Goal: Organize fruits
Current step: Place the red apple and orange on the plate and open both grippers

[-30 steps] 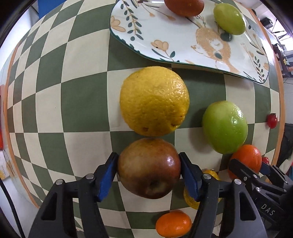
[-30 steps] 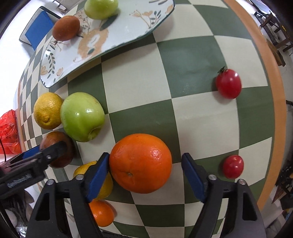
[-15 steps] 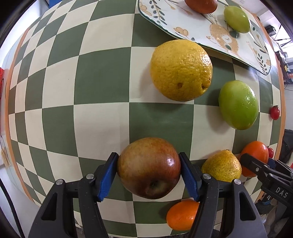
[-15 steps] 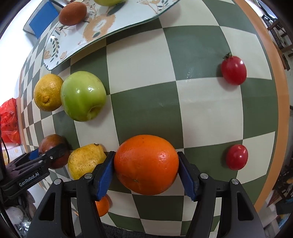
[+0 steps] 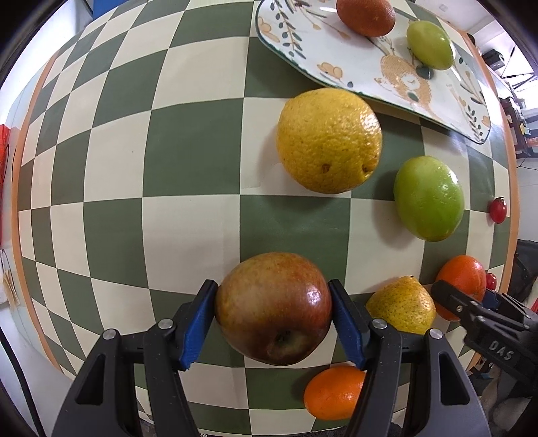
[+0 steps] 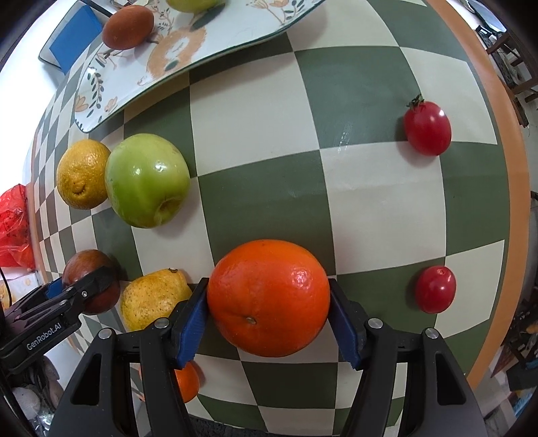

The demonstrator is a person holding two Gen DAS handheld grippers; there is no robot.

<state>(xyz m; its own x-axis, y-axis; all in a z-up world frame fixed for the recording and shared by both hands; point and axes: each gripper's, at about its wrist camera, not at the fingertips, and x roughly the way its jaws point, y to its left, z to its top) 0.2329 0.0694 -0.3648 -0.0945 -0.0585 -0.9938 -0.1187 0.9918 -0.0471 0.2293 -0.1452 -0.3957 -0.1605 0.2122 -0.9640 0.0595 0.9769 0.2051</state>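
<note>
So: your left gripper (image 5: 272,324) has the red-brown apple (image 5: 273,307) clamped between both blue pads, and against the earlier left wrist frames the checkered table (image 5: 188,151) has slid under it. The yellow orange (image 5: 329,140) that sat just beyond the apple is now well apart from it, so I read the apple as lifted and travelling.

Your right gripper (image 6: 269,324) has just been closing: earlier one pad stood clear of the orange (image 6: 268,297), now both pads press on it. It looks gripped, though whether it's off the table yet I can't tell.

Both picks are secured, so the next leg is likely the carry to the patterned plate (image 5: 353,64), which already holds a brown fruit (image 5: 365,15) and a small green fruit (image 5: 430,44). On the table: the green apple (image 6: 147,180), a yellow pear-like fruit (image 6: 153,299), a small mandarin (image 5: 333,391) and two cherry tomatoes (image 6: 427,132), (image 6: 435,289).

Hard to read:
- The mandarin is partly behind gripper arms in both views.
- The plate's far edge is cut off, so free space there is unknown.
- The undersides of both held fruits are hidden.
- A red bag (image 6: 13,228) at the frame edge is barely visible.
</note>
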